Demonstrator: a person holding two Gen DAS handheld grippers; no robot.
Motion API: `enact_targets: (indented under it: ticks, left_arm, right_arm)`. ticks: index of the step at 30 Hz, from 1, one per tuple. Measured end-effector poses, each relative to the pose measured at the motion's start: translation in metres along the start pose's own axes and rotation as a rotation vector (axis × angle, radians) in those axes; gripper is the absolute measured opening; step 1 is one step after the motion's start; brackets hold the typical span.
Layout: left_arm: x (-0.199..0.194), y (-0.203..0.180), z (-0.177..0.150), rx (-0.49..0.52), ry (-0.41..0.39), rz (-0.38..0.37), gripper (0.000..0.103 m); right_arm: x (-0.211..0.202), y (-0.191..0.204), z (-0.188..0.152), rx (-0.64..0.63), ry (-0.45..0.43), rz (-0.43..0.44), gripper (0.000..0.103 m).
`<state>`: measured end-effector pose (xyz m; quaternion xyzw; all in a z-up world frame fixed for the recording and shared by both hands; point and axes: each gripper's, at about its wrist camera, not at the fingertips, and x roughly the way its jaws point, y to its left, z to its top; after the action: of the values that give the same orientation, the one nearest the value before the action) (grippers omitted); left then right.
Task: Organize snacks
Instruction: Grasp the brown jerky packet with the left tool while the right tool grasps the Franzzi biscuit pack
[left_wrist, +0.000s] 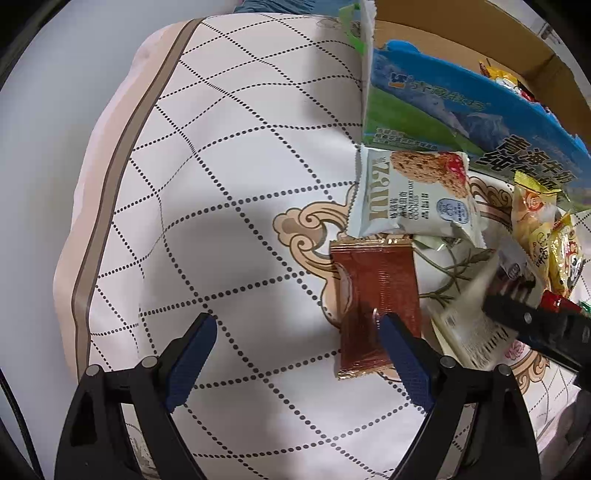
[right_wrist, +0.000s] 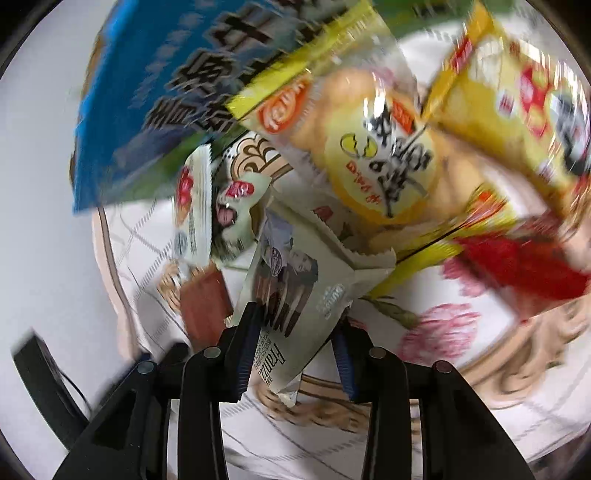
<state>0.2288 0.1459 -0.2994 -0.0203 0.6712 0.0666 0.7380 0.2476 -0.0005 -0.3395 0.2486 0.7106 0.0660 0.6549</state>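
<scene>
Across the upper right of the left wrist view stands the milk carton box (left_wrist: 443, 107), snacks heaped below. Lower down, the left gripper (left_wrist: 299, 325) gapes wide, empty, beside the brown packet (left_wrist: 376, 295). Centre of the right view, the right gripper (right_wrist: 295, 332) pinches the pale wafer packet (right_wrist: 299, 295); mid-pickup, likely boxing next.

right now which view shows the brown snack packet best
The left wrist view: the brown packet lies sharp and nearly whole on the patterned cloth, with the open left tool's right finger crossing its lower edge. In the right wrist view it is a blurred brown patch, partly hidden behind the right tool and its Franzzi packet.
</scene>
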Motion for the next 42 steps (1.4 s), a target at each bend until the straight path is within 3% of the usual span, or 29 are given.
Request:
enact_targets:
  ticks: [4, 10, 12, 14, 15, 16, 17, 22, 24, 26, 27, 28, 35, 42]
  left_arm:
    - [-0.012, -0.007, 0.006, 0.009, -0.006, -0.025, 0.09]
    - [-0.006, -0.028, 0.021, 0.042, 0.051, -0.071, 0.09]
    - [0.007, -0.036, 0.027, 0.052, 0.097, -0.09, 0.09]
    - [0.022, -0.044, 0.031, 0.064, 0.141, -0.099, 0.09]
    - [0.028, -0.047, 0.033, 0.071, 0.152, -0.089, 0.09]
    - [0.034, -0.054, 0.035, 0.086, 0.158, -0.06, 0.09]
    - [0.036, -0.059, 0.036, 0.099, 0.157, -0.042, 0.09]
    - [0.039, -0.079, 0.043, 0.147, 0.115, 0.009, 0.09]
    - [0.037, -0.08, 0.042, 0.143, 0.086, 0.012, 0.082]
    - [0.033, -0.081, 0.037, 0.15, 0.064, 0.015, 0.063]
    - [0.031, -0.081, 0.034, 0.152, 0.055, 0.015, 0.057]
    - [0.027, -0.079, 0.03, 0.149, 0.046, 0.013, 0.056]
    - [0.008, -0.07, -0.024, 0.149, 0.017, -0.02, 0.055]
    - [-0.019, -0.074, -0.091, 0.184, 0.008, -0.067, 0.055]
  right_arm:
    - [-0.021, 0.009, 0.003, -0.18, 0.054, -0.131, 0.033]
    - [-0.035, 0.006, 0.008, -0.296, 0.139, -0.281, 0.034]
    - [-0.035, 0.006, 0.014, -0.275, 0.12, -0.323, 0.042]
    - [-0.042, 0.003, 0.019, -0.243, 0.094, -0.31, 0.06]
    - [-0.045, 0.001, 0.02, -0.231, 0.079, -0.288, 0.074]
    - [-0.044, 0.004, 0.02, -0.223, 0.062, -0.282, 0.082]
    - [-0.04, 0.009, 0.021, -0.215, 0.046, -0.292, 0.083]
    - [-0.011, 0.016, 0.013, -0.153, 0.016, -0.331, 0.084]
    - [0.001, 0.016, 0.007, -0.126, 0.022, -0.336, 0.084]
    - [0.005, 0.015, 0.001, -0.129, 0.0, -0.338, 0.081]
    - [0.003, 0.014, -0.002, -0.145, -0.014, -0.362, 0.07]
    - [0.001, 0.015, -0.004, -0.164, -0.026, -0.37, 0.062]
    - [-0.027, 0.008, -0.034, -0.238, -0.024, -0.323, 0.062]
    - [-0.047, -0.018, -0.105, -0.28, 0.031, -0.224, 0.062]
